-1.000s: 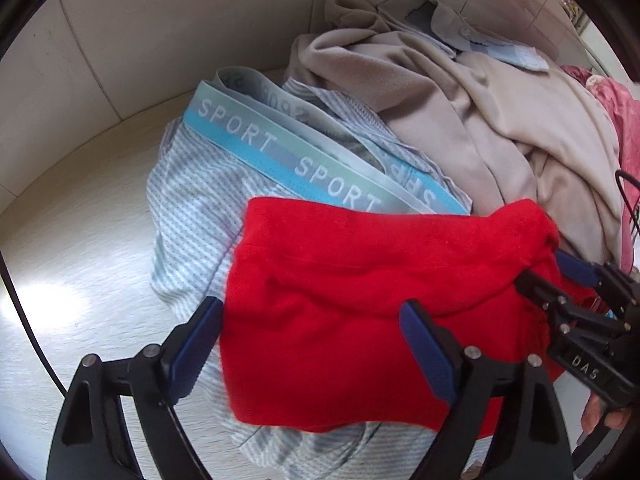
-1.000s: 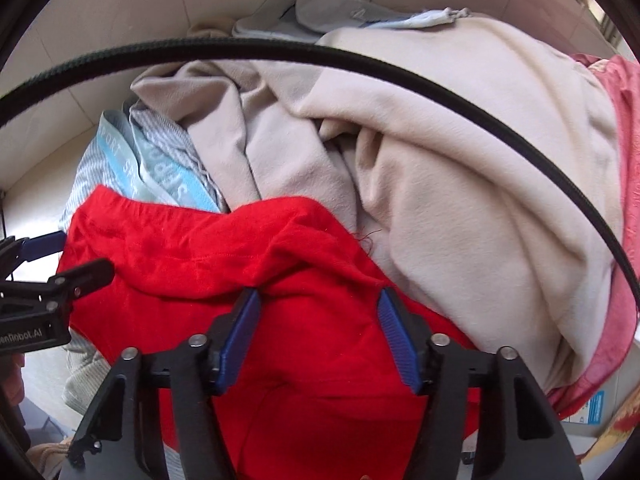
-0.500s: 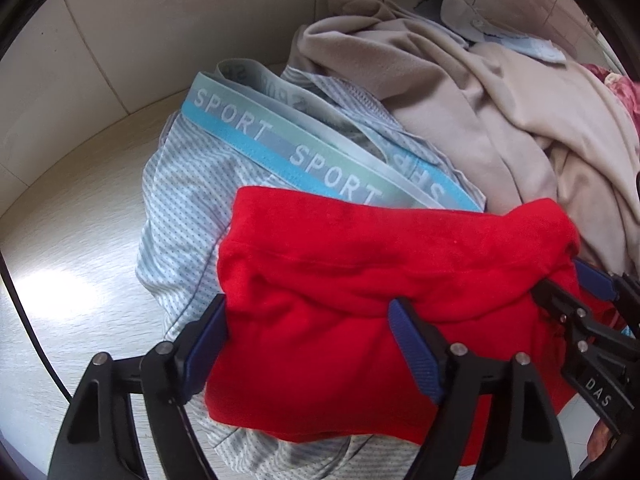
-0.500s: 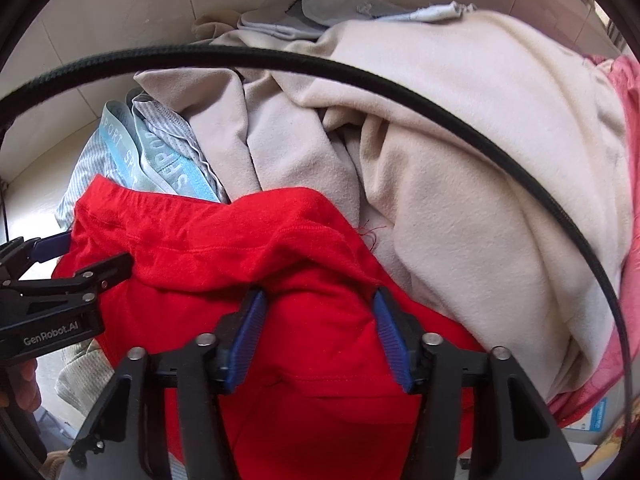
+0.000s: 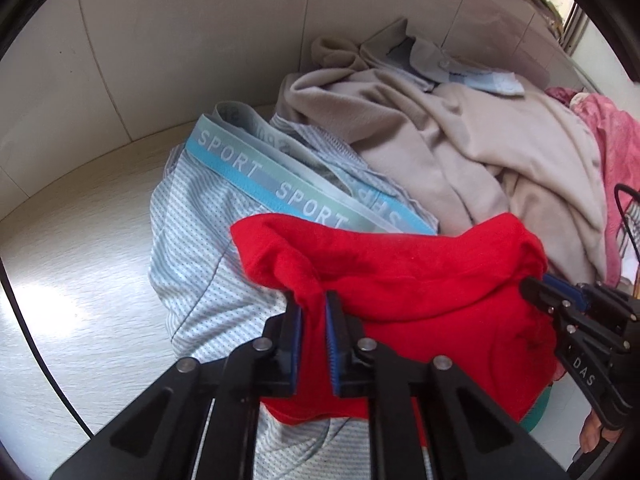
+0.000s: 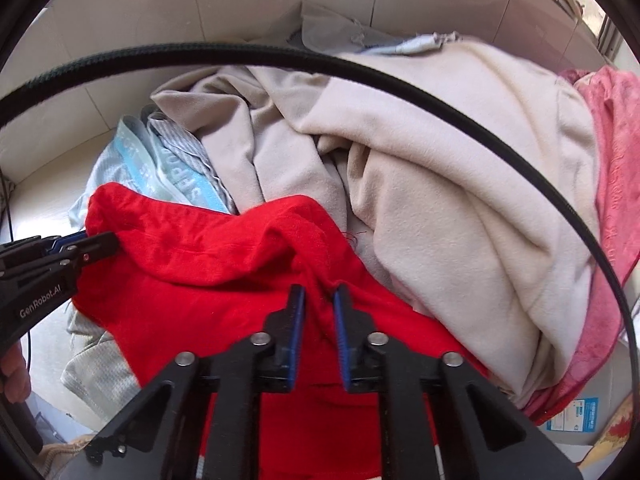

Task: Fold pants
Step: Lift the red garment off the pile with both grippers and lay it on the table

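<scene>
The red pants (image 5: pixel 404 280) lie bunched on top of a pile of clothes. My left gripper (image 5: pixel 313 300) is shut on a fold at the pants' left edge. My right gripper (image 6: pixel 319 294) is shut on a fold at their right edge. The pants also show in the right wrist view (image 6: pixel 208 264). The right gripper appears at the right of the left wrist view (image 5: pixel 536 286), and the left gripper at the left of the right wrist view (image 6: pixel 102 244).
Under the pants lie light blue shorts with a "SPORT" waistband (image 5: pixel 264 184). A beige garment (image 6: pixel 440 184) and a pink cloth (image 6: pixel 616 184) are heaped behind and to the right. A light tabletop (image 5: pixel 80 264) extends left; a tiled wall (image 5: pixel 180 40) stands behind.
Both grippers were open over the red pants and have now shut on folds of the fabric, bunching it up between their fingers.
</scene>
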